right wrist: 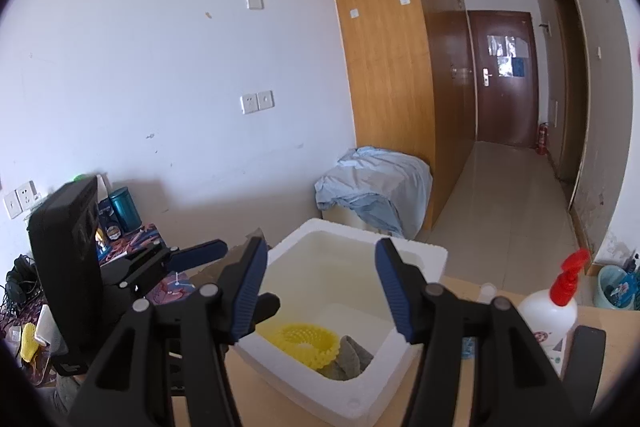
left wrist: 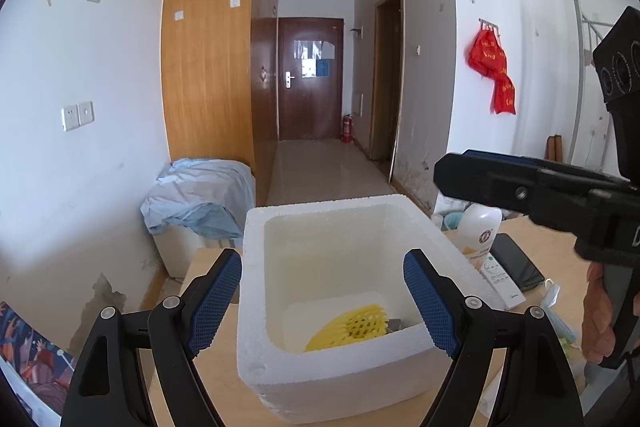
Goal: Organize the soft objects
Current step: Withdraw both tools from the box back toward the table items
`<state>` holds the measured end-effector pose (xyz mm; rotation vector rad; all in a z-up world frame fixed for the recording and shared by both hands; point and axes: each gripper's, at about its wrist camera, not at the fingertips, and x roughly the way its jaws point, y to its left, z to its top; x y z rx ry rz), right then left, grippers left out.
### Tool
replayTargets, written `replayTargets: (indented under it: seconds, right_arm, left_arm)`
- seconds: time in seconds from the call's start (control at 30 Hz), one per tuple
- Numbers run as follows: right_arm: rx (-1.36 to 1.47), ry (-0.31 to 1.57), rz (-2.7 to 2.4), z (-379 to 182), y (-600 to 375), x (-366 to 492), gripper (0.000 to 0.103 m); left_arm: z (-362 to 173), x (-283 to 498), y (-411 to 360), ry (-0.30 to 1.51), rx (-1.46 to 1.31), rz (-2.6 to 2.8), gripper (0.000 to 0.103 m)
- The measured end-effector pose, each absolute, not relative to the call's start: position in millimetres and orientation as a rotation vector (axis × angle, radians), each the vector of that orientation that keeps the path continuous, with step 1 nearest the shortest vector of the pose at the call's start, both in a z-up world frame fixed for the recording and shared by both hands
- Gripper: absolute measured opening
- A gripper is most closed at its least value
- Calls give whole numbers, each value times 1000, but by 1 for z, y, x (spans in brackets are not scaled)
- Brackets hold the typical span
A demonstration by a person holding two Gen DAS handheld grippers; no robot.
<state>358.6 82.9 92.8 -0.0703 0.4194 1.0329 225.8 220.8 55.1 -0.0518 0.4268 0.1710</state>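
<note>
Right wrist view: one white foam box [right wrist: 400, 367] on table [right wrist: 460, 291]; inside, one yellow mesh sleeve [right wrist: 308, 341] and one grey cloth [right wrist: 352, 355], touching. Two grippers, left [left wrist: 322, 301] and right [right wrist: 318, 287], jaws apart, empty.

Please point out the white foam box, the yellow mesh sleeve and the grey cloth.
white foam box [left wrist: 256, 251], left wrist view, left rim.
yellow mesh sleeve [right wrist: 306, 341], right wrist view, ring's top.
grey cloth [right wrist: 350, 353], right wrist view, middle fold.

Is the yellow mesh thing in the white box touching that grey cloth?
Touching. In the right wrist view the yellow foam net lies against the grey cloth inside the white foam box, no gap showing.
</note>
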Motion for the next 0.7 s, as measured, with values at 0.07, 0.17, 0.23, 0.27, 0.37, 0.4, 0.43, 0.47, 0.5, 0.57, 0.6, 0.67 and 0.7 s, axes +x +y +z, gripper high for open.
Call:
replayTargets:
  seconds: [0.07,0.17,0.23,0.27,0.37,0.4,0.43,0.47,0.5,0.57,0.6,0.67,0.7]
  right_arm:
    - [-71,419,1028,94,78,356,61]
    - [-78,413,1007,96,71,352,61]
    - [-76,411,999,98,64,348,61]
    - [-73,408,993,100,60,345,61]
    - [-73,396,974,104,45,334,74]
    - [-69,385,968,105,39,330,79]
    - [-66,372,961,107,33,325,82]
    - [-61,360,951,109,27,321,83]
    - [-52,351,946,110,21,317,86]
    - [-31,342,940,113,10,311,94]
    - [-18,336,937,114,5,308,99]
    - [1,323,935,114,-7,300,102]
    - [8,320,935,114,-12,296,102]
  left_arm:
    - [55,224,220,422,-50,169,84]
    - [57,219,215,417,-55,176,84]
    - [60,214,214,405,-62,177,84]
    - [62,211,212,400,-66,177,84]
    - [65,203,206,382,-86,148,84]
    - [66,201,205,379,-92,139,84]
    - [67,199,202,380,-97,137,84]
    - [68,197,200,381,-100,138,84]
    - [70,194,197,381,-101,132,84]
    - [73,187,191,375,-103,127,84]
    - [75,182,188,370,-103,129,84]
    - [78,173,180,359,-96,135,91]
    - [79,167,177,351,-95,139,95]
